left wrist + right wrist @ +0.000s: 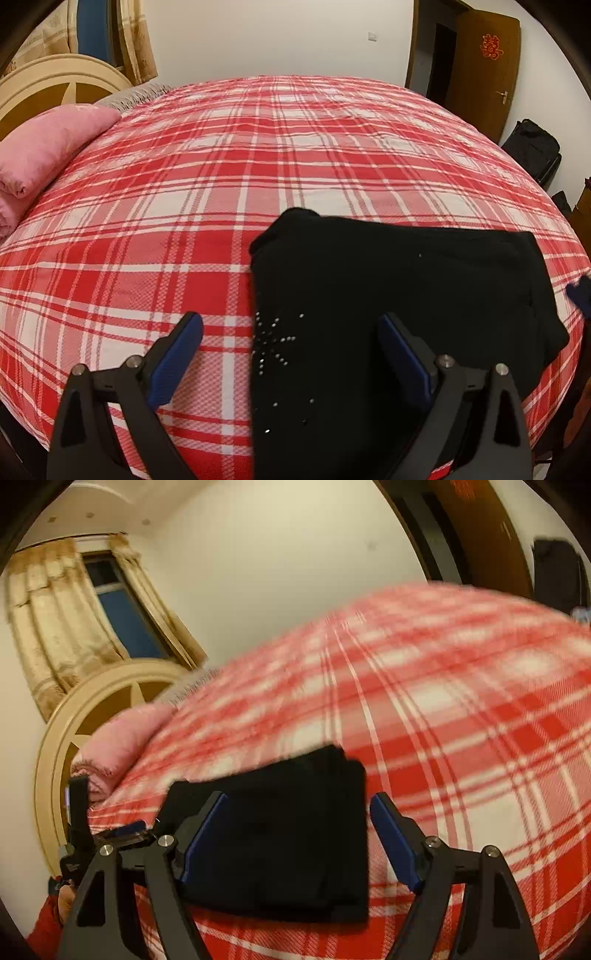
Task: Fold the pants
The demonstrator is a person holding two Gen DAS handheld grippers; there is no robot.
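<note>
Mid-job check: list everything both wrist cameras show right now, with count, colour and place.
pants: one, black with small studs, folded flat on the bedspread near its front edge
bedspread: one, red and white plaid, covering the bed
pillow: one, pink, at the bed's left end
headboard: one, cream, behind the pillow
curtains: beige, around a dark window
door: one, brown, with a red ornament, far right
bag: one, black, beside the door
left gripper: black with blue pads, open above the pants
right gripper: same, open above the pants
</note>
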